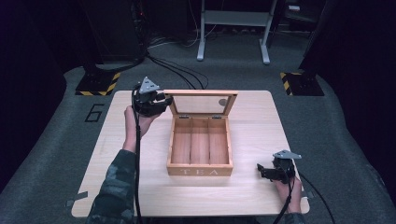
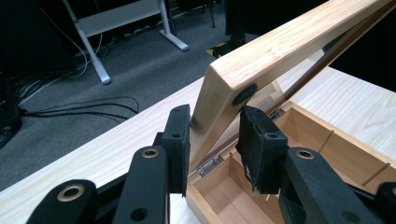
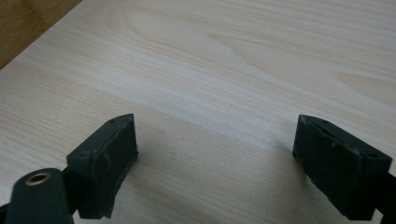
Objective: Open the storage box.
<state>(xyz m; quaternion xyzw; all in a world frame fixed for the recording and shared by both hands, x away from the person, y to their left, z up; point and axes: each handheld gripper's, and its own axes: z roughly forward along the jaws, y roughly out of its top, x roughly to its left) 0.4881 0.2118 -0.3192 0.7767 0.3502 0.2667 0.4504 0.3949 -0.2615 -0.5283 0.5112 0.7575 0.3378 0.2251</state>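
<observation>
So our left gripper (image 2: 212,128) has its jaws clamped on the side edge of the tea box lid (image 2: 280,51): in the left gripper view one pad sits flat against the outside of the frame and the other presses the inner face. From the high view we just get a black lump at the lid's left corner (image 1: 148,100), so that grip detail comes from the gripper view.

Our right gripper (image 3: 215,158) is spread wide with nothing between the jaws, just bare table (image 3: 224,60) under them. The high view places it near the front right corner of the table (image 1: 275,171), well apart from the tea box (image 1: 200,171).

The box sits mid-table, lid propped upright at the back, three compartments showing. Lots of free wood to either side of it; our right hand is close to the table's edge.
</observation>
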